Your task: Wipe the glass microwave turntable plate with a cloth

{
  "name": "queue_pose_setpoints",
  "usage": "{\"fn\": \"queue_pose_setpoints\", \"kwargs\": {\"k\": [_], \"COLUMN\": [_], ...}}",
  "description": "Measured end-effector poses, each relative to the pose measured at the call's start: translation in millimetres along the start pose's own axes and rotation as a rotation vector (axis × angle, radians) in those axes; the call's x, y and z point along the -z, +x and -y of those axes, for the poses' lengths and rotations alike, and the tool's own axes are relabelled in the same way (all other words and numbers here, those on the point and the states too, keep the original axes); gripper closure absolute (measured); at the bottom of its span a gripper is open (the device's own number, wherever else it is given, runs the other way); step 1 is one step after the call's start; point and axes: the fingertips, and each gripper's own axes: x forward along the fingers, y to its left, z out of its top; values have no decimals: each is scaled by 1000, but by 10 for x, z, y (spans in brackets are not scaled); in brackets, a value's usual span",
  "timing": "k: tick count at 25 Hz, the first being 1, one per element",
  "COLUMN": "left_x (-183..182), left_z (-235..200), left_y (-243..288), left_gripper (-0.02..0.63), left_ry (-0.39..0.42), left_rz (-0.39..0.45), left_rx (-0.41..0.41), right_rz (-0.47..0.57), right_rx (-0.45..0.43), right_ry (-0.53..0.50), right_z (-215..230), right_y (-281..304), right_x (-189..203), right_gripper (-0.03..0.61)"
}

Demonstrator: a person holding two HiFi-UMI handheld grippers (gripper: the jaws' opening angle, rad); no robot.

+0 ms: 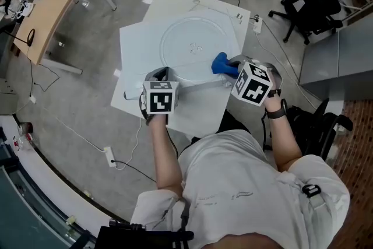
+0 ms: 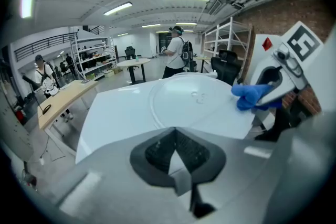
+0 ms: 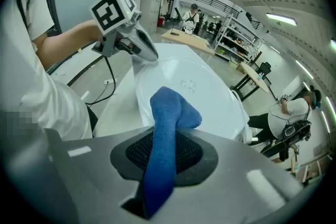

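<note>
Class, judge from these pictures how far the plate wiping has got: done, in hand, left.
Done: the right hand-held gripper is shut on the blue cloth. In hand: the cloth sits at the near right rim of the glass plate, with the left hand-held gripper by its near edge. Left: most of the plate; no wiped area shows.

No legible txt, nos. or brand names anywhere. Cubes on left gripper [image 1: 158, 76] & right gripper [image 1: 233, 69], both near side of glass plate [image 1: 175, 44], show b/w square marker patterns only, no letters. Embossed mark at plate centre too small to read; red sign [image 2: 268, 43] on brick wall [image 2: 273, 18] right of plate is blurred.
</note>
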Motion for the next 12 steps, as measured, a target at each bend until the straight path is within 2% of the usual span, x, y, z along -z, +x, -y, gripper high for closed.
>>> {"fn": "queue_pose_setpoints", "kwargs": {"k": [7,12], "left_x": [45,-18], "left_z": [32,99], "left_y": [-9,-94], "left_gripper": [611,611], "left_ry": [-48,-119], "left_rz": [-2,11], "left_rx": [36,113], "right_rz": [48,97], "right_rx": [-98,-167], "right_ry": [-118,-184], "right_z": [-440,-595], "right_y": [139,273], "right_x": [-446,-839], "right_gripper": [498,497]}}
